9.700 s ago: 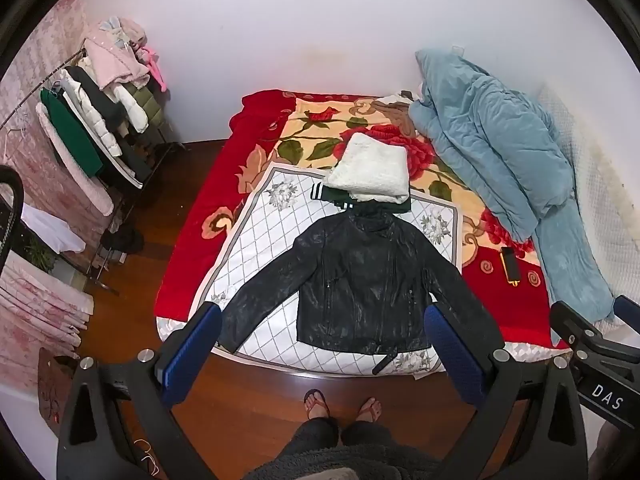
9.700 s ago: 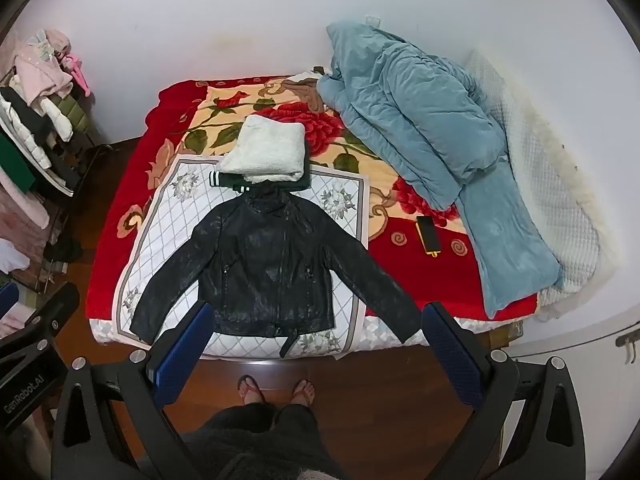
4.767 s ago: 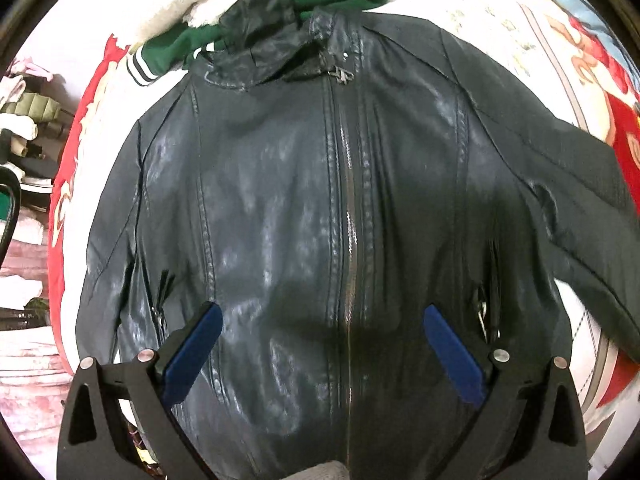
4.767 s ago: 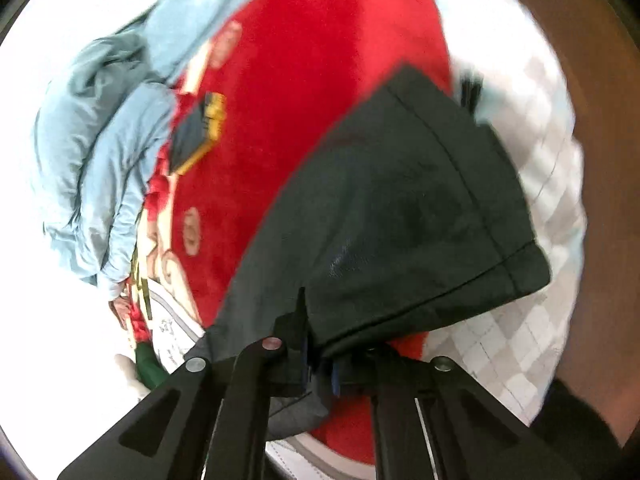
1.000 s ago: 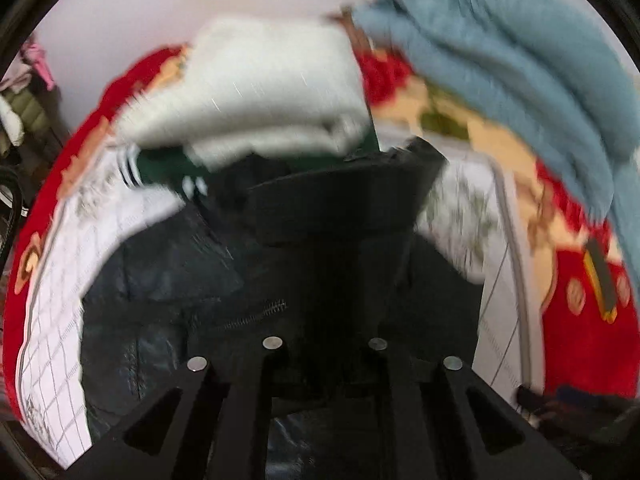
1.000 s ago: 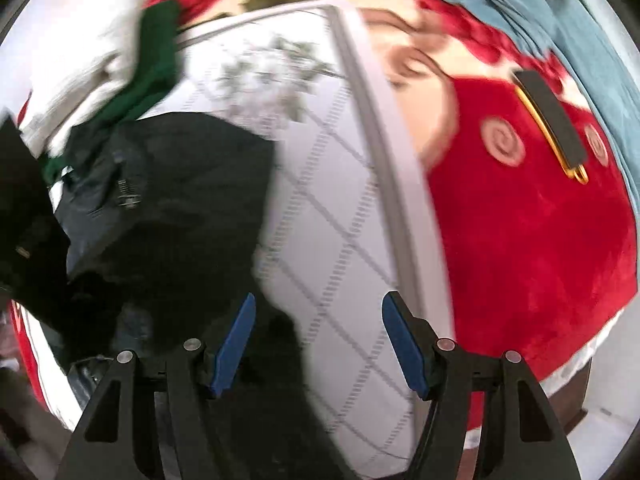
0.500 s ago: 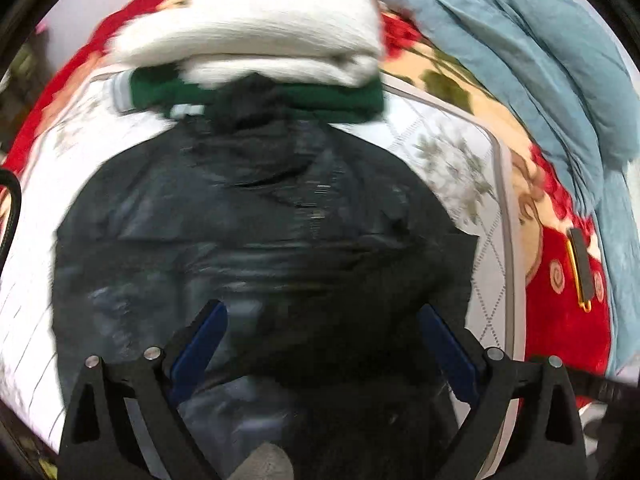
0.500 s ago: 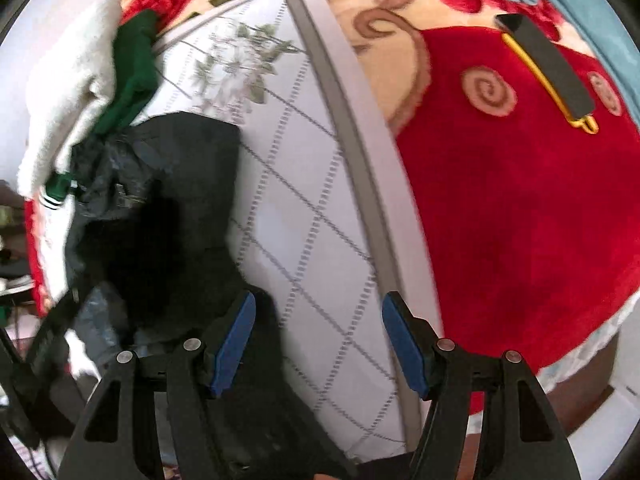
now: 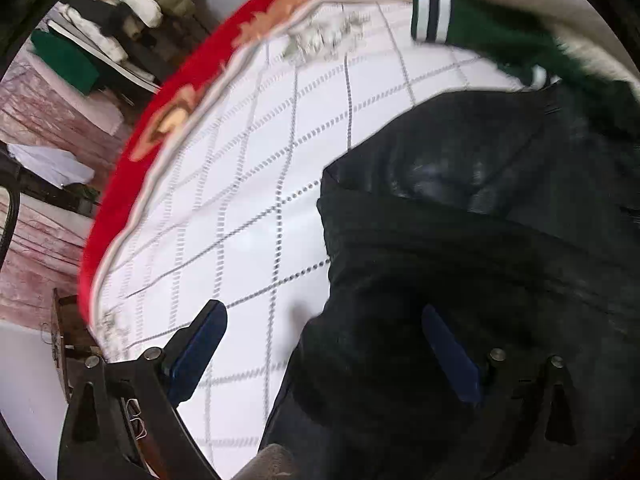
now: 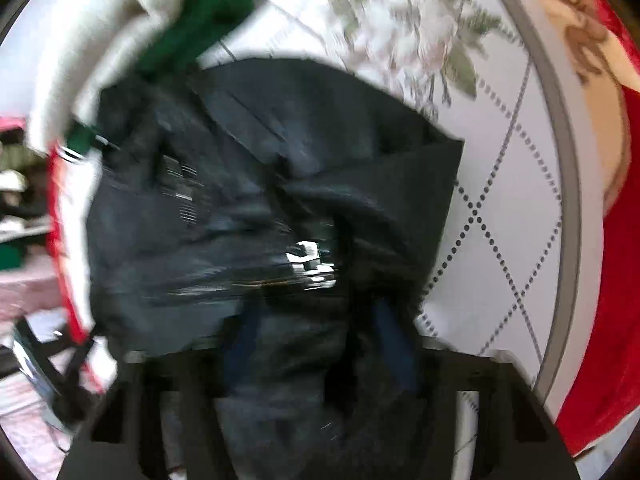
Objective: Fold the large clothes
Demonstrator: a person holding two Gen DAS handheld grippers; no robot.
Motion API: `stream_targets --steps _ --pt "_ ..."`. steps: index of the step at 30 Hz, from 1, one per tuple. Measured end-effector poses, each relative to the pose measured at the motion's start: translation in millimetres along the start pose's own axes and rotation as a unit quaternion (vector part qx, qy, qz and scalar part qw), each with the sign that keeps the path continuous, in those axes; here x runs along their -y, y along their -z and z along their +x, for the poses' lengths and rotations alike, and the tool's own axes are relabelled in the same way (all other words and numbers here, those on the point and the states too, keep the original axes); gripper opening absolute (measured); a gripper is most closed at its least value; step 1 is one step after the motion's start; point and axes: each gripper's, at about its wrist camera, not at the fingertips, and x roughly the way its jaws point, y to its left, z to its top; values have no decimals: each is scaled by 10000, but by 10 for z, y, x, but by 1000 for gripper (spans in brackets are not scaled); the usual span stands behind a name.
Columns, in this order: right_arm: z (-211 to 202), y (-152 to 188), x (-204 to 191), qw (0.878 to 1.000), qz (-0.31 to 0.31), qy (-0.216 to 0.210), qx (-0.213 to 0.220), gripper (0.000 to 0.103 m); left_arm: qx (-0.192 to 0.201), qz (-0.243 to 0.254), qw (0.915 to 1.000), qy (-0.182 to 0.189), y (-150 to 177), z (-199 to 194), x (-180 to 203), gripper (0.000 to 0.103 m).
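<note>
The left claw [image 9: 320, 354] gapes wide over the black leather jacket's [image 9: 480, 260] edge near the bed's [image 9: 224, 200] foot; the right claw's [image 10: 320, 344] jaws, just closing, straddle jacket folds for the next fold, grip unclear.

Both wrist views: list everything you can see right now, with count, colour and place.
jacket: one, black, on the quilted sheet, partly folded
quilted sheet: one, white with dotted grey diamonds, under the jacket
blanket: one, red with floral pattern, around the sheet
green garment: one, dark green with white stripes, above the jacket's top
white garment: one, cream, on the green garment
clothes rack: one, mixed colours, far left
left gripper: blue fingers wide open over jacket's edge
right gripper: blue fingers closing, jacket between them
</note>
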Motion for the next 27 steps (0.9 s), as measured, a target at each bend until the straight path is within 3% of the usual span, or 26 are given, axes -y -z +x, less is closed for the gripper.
stream_targets --steps 1,3,5,6,10,13,15,17,20,22,24,25,27 --pt "45 8 31 10000 -49 -63 23 43 -2 -27 10000 85 -18 74 21 102" --pt "-4 33 -7 9994 -334 50 76 28 59 80 9999 98 -47 133 94 103" --pt "-82 74 -35 9986 -511 99 137 21 176 137 9997 121 -56 167 137 103" --pt "-109 102 -43 9981 -564 185 174 10 203 139 9996 152 -64 184 133 103" --pt "-4 91 -31 9982 -449 400 16 11 112 151 9995 245 -84 142 98 103" --pt "-144 85 -48 9992 -225 311 -76 20 45 188 9994 290 -70 -48 -10 103" --pt "-272 138 -14 9998 -92 150 0 51 82 113 9986 519 33 -214 -96 103" --pt "-325 235 44 9999 34 133 58 71 14 256 9984 497 135 -226 -84 103" --pt "-57 329 163 9993 75 233 -279 71 -155 442 9978 468 288 29 -38 103" --pt "119 367 294 9987 416 -45 -280 80 -282 183 9965 765 277 156 -101 103" --pt "155 366 293 9986 461 -83 -230 82 -401 90 9945 961 223 206 -142 103" --pt "147 374 281 9985 496 -66 -228 79 -409 143 9941 998 207 217 -140 103" --pt "111 389 247 9979 535 -289 -236 54 -332 303 9933 1065 201 226 -137 103"
